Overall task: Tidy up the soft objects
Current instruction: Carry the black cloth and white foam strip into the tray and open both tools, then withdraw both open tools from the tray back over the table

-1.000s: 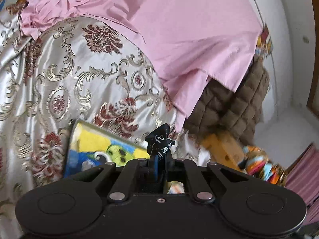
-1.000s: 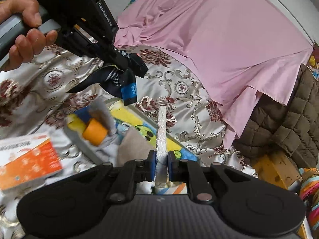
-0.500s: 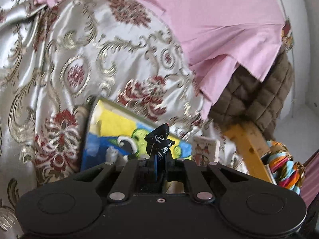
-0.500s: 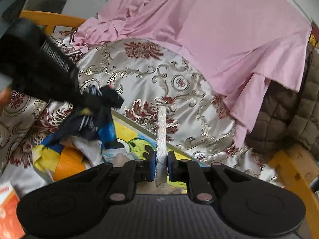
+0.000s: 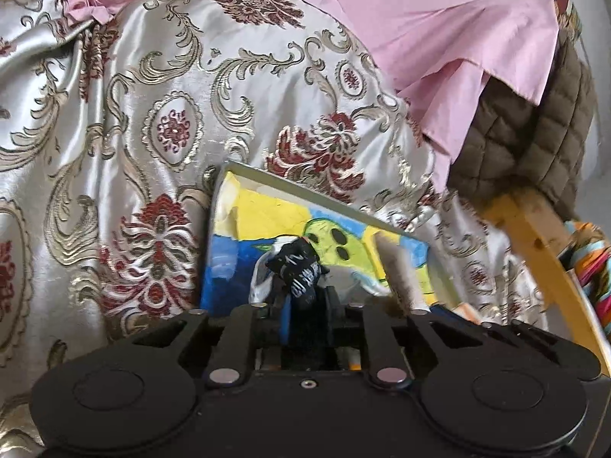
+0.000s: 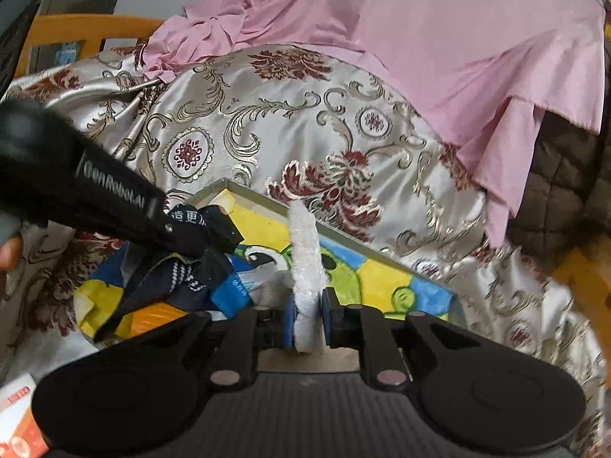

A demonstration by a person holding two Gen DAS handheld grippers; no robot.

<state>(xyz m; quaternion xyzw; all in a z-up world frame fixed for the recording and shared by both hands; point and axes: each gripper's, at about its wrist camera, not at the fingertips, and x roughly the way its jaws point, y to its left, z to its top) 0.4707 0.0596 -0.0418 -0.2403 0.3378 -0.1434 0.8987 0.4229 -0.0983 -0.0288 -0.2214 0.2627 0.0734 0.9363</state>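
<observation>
A shallow box (image 5: 267,221) with a yellow, blue and green cartoon lining lies on the patterned satin bedspread; it also shows in the right wrist view (image 6: 382,274). My left gripper (image 5: 303,305) is shut on a black sock with white lettering (image 5: 298,271) and holds it over the box. From the right wrist view the left gripper (image 6: 179,229) reaches in from the left with the sock (image 6: 191,271) hanging into the box. My right gripper (image 6: 307,316) is shut on a white fluffy cloth (image 6: 305,252) that stands upright between the jaws, above the box's near side.
A pink sheet (image 6: 420,38) lies over the far part of the bed. A brown quilted blanket (image 5: 534,126) and a yellow wooden rail (image 5: 542,236) are at the right. An orange and white packet (image 6: 19,420) lies at lower left. Other soft items (image 6: 152,313) fill the box's left part.
My left gripper has carried the black sock down and over the box. My right gripper with the white cloth has come closer to the box.
</observation>
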